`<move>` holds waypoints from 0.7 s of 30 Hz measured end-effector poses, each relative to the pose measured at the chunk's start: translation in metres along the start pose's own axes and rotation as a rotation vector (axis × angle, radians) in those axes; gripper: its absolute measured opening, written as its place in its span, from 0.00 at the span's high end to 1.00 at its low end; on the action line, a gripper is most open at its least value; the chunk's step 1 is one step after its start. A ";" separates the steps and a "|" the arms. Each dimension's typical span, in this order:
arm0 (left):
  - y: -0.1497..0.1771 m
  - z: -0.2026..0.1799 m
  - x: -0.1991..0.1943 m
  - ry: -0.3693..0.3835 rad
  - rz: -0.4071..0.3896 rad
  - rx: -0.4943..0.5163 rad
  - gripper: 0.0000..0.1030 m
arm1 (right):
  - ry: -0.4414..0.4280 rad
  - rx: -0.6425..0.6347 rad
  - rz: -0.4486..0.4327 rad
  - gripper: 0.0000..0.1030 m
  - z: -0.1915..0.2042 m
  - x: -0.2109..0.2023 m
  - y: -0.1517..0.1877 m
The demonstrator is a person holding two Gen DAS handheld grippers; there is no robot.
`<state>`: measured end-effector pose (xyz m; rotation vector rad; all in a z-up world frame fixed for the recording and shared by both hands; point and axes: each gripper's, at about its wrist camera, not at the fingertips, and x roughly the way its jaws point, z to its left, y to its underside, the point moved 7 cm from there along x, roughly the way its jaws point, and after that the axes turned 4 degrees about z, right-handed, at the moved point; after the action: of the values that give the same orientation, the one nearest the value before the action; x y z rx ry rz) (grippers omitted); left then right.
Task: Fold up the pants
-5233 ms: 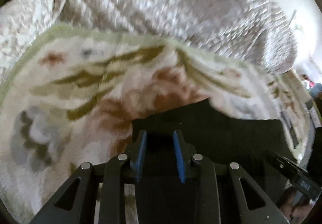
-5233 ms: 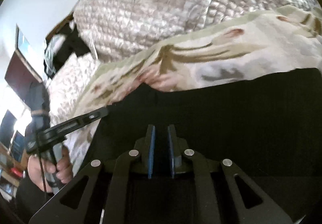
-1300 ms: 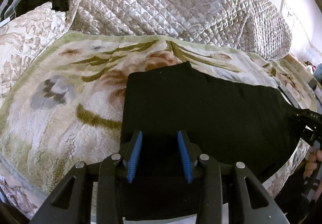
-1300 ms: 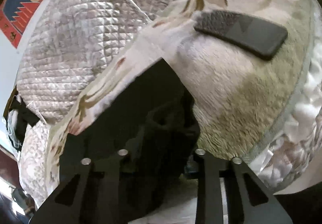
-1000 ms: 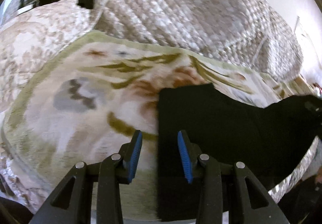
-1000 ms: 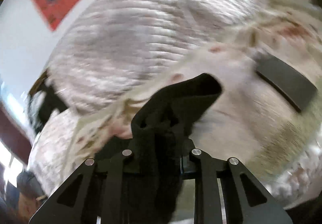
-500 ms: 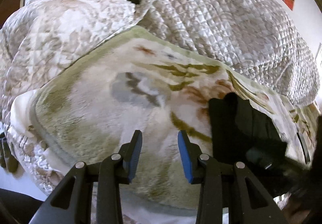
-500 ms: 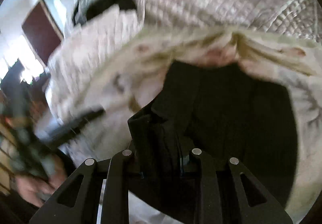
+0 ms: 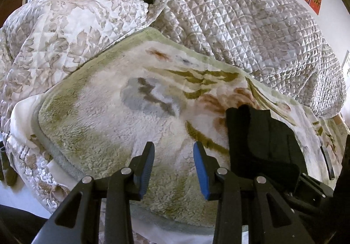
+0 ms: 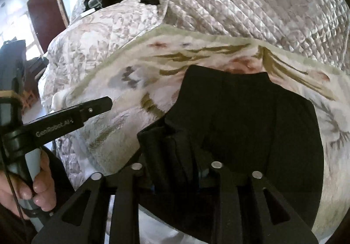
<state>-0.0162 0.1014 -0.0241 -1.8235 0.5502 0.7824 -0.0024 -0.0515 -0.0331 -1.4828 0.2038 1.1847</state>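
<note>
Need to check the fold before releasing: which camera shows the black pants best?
Right wrist view: the black pants fill its centre, bunched in the right gripper. Left wrist view shows only their left edge beside the open left gripper.

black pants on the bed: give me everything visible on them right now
The black pants are plain, matte, soft-looking fabric, no visible print or hardware. They lie folded over into a compact layered block on the floral fleece blanket, with creases running front to back. The near edge is bunched and lifted, pinched in the right gripper. The open left gripper sits beside them, not touching.
</note>
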 end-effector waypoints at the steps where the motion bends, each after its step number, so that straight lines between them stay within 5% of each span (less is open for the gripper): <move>1: 0.000 0.001 -0.001 -0.003 -0.002 -0.002 0.62 | -0.037 0.004 0.000 0.57 0.001 -0.003 -0.001; 8: -0.001 0.003 -0.008 -0.020 -0.015 -0.004 0.62 | -0.162 0.005 -0.085 0.55 0.010 -0.043 -0.011; 13: -0.005 -0.006 -0.014 -0.012 -0.021 0.016 0.62 | -0.098 0.103 -0.188 0.55 -0.031 -0.078 -0.005; 17: -0.011 -0.025 -0.019 0.011 -0.028 0.048 0.62 | 0.040 0.227 -0.103 0.67 -0.077 -0.060 0.024; 21: -0.017 -0.056 -0.020 0.056 -0.024 0.106 0.62 | -0.007 0.199 -0.057 0.67 -0.072 -0.047 0.035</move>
<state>-0.0034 0.0556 0.0157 -1.7556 0.5941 0.6758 -0.0102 -0.1438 -0.0337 -1.3019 0.2658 1.0915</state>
